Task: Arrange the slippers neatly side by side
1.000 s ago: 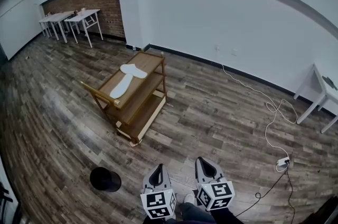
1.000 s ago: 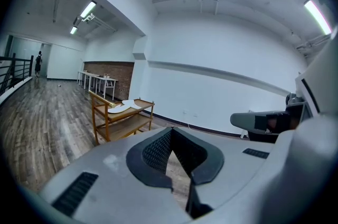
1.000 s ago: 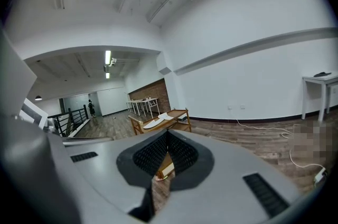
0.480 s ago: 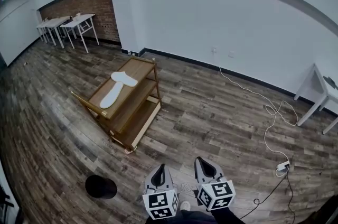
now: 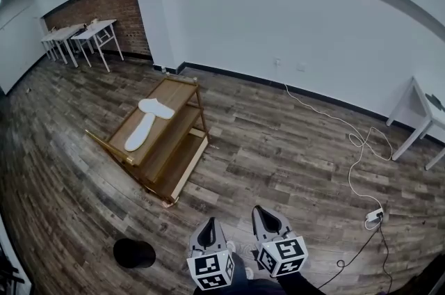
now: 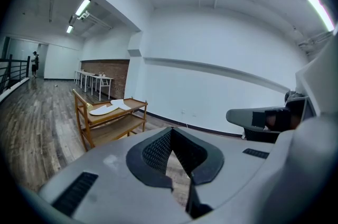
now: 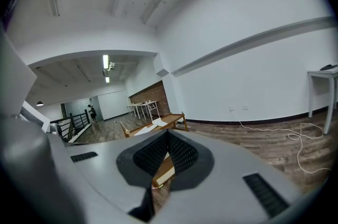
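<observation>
Two white slippers lie on the top shelf of a wooden cart (image 5: 182, 160) in the middle of the floor. One slipper (image 5: 156, 107) lies crosswise at the far end and the other slipper (image 5: 139, 132) lies lengthwise, their ends touching in a T. Both grippers hang low at the bottom of the head view, well short of the cart. My left gripper (image 5: 208, 225) and right gripper (image 5: 266, 214) are both shut and hold nothing. The left gripper view shows the slippers (image 6: 110, 107) on the cart (image 6: 87, 130). In the right gripper view the cart (image 7: 171, 120) is far off.
A black round object (image 5: 134, 253) sits on the wood floor near my left gripper. A white cable with a power strip (image 5: 374, 215) trails at the right near a white table (image 5: 421, 109). More white tables (image 5: 87, 33) stand by the brick wall.
The view has shifted, so the cart now sits further left and a little lower in the head view. Both grippers stay shut at the bottom. The slippers have not moved on the shelf.
</observation>
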`<state>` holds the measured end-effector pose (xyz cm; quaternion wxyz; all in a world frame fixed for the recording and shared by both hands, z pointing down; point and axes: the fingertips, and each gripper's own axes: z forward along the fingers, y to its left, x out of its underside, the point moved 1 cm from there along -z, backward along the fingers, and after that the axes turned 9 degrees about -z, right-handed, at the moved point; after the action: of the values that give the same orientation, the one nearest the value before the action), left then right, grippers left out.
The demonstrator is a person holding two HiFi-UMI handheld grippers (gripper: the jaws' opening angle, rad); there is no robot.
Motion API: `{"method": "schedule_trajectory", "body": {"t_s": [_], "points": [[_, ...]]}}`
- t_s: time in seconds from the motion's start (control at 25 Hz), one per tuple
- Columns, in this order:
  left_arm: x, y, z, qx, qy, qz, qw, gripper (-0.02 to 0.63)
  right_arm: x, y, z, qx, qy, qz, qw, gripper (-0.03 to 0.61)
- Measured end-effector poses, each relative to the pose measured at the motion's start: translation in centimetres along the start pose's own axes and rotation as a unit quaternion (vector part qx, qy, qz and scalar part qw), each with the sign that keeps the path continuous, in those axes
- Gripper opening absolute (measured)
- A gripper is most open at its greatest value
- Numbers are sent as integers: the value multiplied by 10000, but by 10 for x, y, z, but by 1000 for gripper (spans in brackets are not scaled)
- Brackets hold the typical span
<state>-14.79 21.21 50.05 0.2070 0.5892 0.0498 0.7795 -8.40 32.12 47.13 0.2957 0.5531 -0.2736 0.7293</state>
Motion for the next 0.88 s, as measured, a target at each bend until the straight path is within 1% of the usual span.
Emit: {"method": "schedule_trajectory", "body": {"t_s": [0.2,0.52,0.72,0.88], "points": [[-22,6,36,74,-23,45,10000,2,-16,-12,36,10,-23,-46,10000,-2],[-59,18,101,282,-76,108,9995,2,-41,-32,98,178,-92,-90,9998,-2],[-67,30,132,401,-22,118,9991,2,-44,-37,127,315,-82,-85,9994,-2],[-70,31,151,529,52,134,9985,2,-45,-45,140,441,-38,-80,9990,-2]]}}
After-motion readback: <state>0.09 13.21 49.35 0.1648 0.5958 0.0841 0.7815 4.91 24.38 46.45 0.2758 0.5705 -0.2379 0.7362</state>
